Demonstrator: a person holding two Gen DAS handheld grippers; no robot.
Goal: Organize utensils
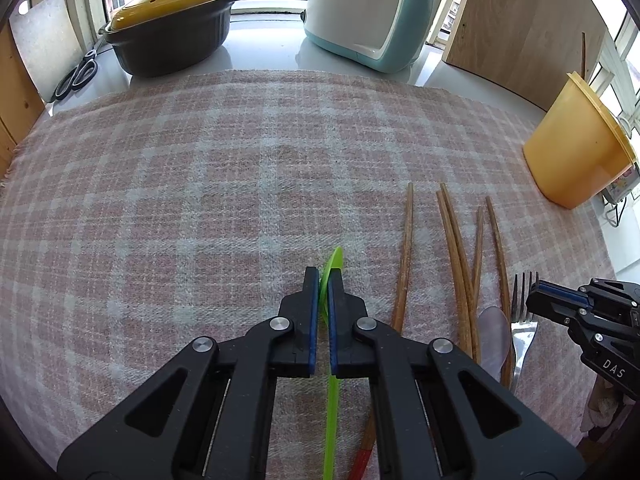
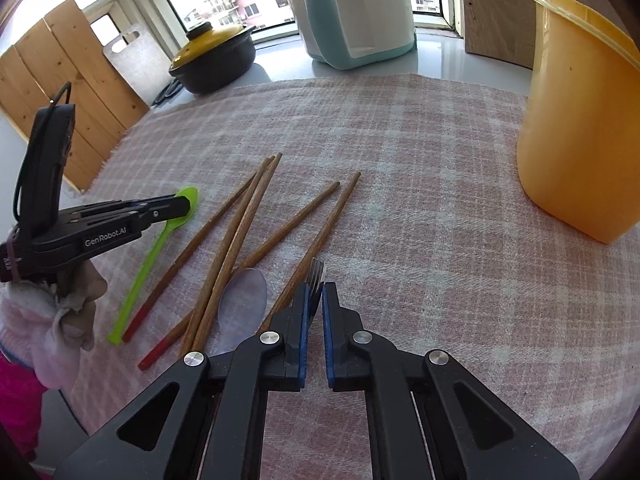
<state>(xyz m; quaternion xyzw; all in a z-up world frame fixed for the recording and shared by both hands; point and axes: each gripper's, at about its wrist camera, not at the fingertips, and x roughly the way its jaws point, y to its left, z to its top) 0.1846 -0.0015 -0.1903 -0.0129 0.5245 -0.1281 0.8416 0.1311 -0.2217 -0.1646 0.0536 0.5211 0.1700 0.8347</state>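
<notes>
We are early in the job, as far as we can judge: nearly every utensil lies loose on the checked cloth [image 1: 240, 160] that covers the surface, and only one thin dark stick shows above the rim of the yellow container [image 1: 576, 144], which stands upright at the cloth's far right edge and which we take to be the holder. Our left gripper [image 1: 325, 280] has its fingers pressed onto the bowl end of the green spoon [image 1: 330, 420], pinching it near the cloth's near edge; the right wrist view shows the spoon's handle lying on the cloth, so we read it as gripped but not lifted. Our right gripper [image 2: 316, 296] has its fingers narrowed around the fork [image 2: 317, 276], whose tines stick out just beyond the tips; from the left wrist view the fork [image 1: 522, 328] rests on the cloth, and the fingers seem to pinch it near the tines, though we cannot tell how firm the contact is. Between the two grippers lie the wooden chopsticks [image 2: 240, 216], five by our count, fanned and partly crossing, at least two with red ends toward the near edge, and a pale translucent spoon [image 2: 244, 300] touching them. Ahead of us, then, is almost everything: carrying the green spoon and the fork to the container, then the chopsticks and the pale spoon. The black pot with a yellow lid [image 1: 168, 36] and the teal appliance [image 1: 372, 12] sit beyond the cloth's far edge, well apart from the utensils.
</notes>
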